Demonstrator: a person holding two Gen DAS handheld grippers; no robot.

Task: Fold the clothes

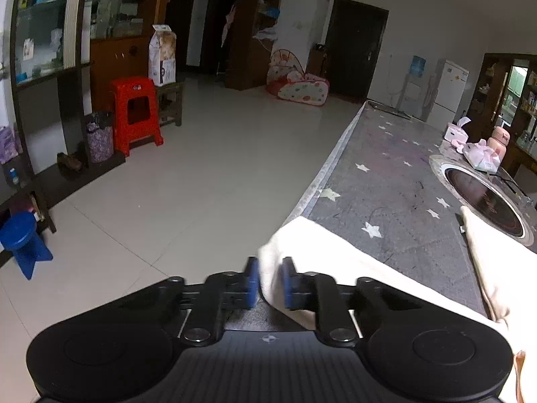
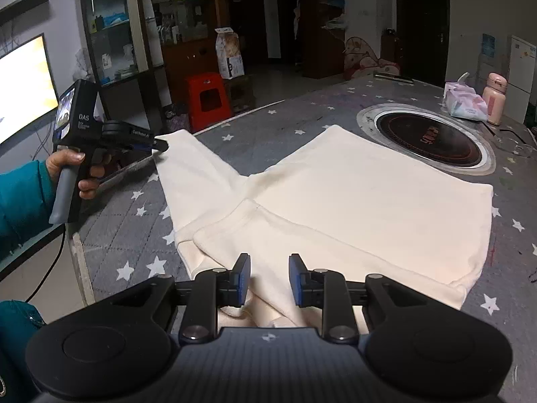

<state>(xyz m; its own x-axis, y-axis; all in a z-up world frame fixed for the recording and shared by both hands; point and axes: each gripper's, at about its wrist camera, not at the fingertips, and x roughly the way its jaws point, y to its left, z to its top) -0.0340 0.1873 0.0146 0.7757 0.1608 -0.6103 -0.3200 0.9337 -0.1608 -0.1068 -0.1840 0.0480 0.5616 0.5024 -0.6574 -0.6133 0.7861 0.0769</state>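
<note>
A: What is the right wrist view showing that the left is not?

B: The person's hand [image 2: 88, 174] is holding the left gripper [image 2: 160, 144], marked "DAS", clenched on the cream garment's [image 2: 352, 201] sleeve at the table's left edge.

A: And the right gripper [image 2: 269, 280]?

B: It is hovering released over the near hem. The garment is lying on a grey star-patterned tablecloth [image 2: 134, 231], near an inset hotplate [image 2: 429, 142].

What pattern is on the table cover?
Grey with white stars, clearest in the right wrist view.
</note>
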